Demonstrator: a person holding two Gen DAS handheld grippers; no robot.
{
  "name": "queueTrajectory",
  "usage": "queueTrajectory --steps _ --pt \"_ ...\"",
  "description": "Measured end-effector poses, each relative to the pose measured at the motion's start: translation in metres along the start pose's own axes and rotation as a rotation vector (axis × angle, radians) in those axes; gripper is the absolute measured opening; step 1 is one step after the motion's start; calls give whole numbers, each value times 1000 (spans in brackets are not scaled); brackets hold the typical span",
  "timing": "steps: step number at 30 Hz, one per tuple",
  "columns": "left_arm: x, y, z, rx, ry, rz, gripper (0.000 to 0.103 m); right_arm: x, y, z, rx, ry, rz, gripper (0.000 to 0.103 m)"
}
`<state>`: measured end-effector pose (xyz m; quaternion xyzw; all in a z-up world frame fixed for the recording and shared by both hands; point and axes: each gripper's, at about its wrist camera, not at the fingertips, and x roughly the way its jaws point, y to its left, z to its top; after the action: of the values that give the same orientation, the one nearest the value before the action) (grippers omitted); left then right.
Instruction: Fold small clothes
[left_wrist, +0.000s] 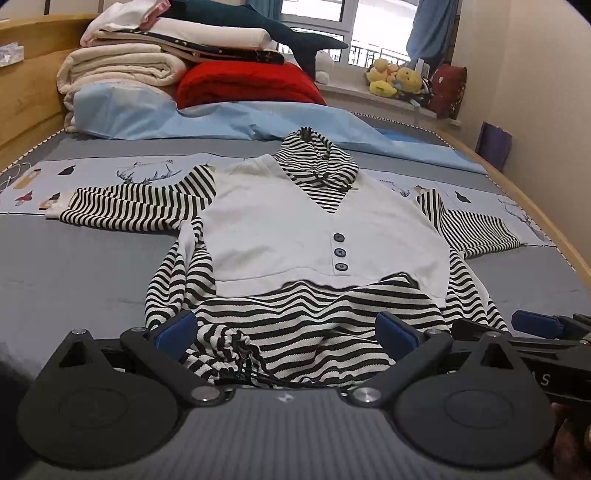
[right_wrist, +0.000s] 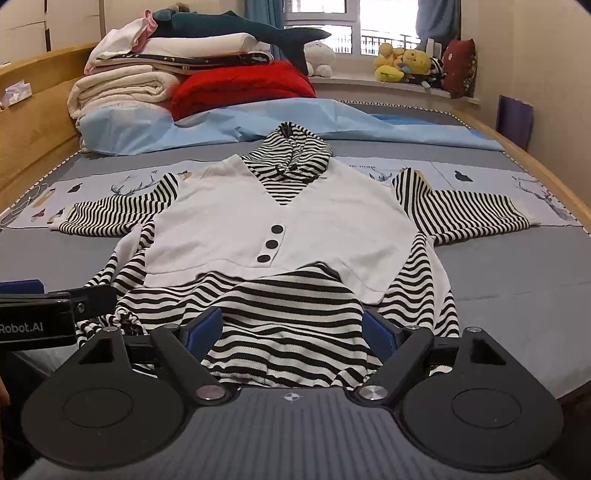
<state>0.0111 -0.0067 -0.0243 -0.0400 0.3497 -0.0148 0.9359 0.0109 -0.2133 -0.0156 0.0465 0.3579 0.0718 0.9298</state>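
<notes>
I have one garment to work with: a small black-and-white striped hooded top with a white vest front (left_wrist: 295, 225) (right_wrist: 280, 221), lying face up on the grey bed sheet (left_wrist: 74, 266) (right_wrist: 517, 280), hood toward the window and both sleeves out sideways. I count two striped sleeves and three dark round buttons (left_wrist: 340, 252) (right_wrist: 272, 243) in a column on the white panel.

My left tongs (left_wrist: 288, 328) are spread wide, the two blue pads (left_wrist: 177, 330) flanking the bunched striped hem with its drawstring, nothing pinched. My right tongs (right_wrist: 293, 328) are also spread, their blue pads (right_wrist: 205, 326) either side of the hem near its middle. Each camera catches the other tool at its edge.

At the head of the bed I see one red cushion (left_wrist: 247, 83) (right_wrist: 240, 86), a stack of folded cream blankets (left_wrist: 122, 68) (right_wrist: 122, 86), and one dark teal shark plush (left_wrist: 258, 29) (right_wrist: 240, 27) on top.
</notes>
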Motion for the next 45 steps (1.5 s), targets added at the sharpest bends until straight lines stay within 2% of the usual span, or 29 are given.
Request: queueTrajectory --steps 45 --pt "3 -5 -3 -11 10 3 102 3 -2 0 10 12 -1 83"
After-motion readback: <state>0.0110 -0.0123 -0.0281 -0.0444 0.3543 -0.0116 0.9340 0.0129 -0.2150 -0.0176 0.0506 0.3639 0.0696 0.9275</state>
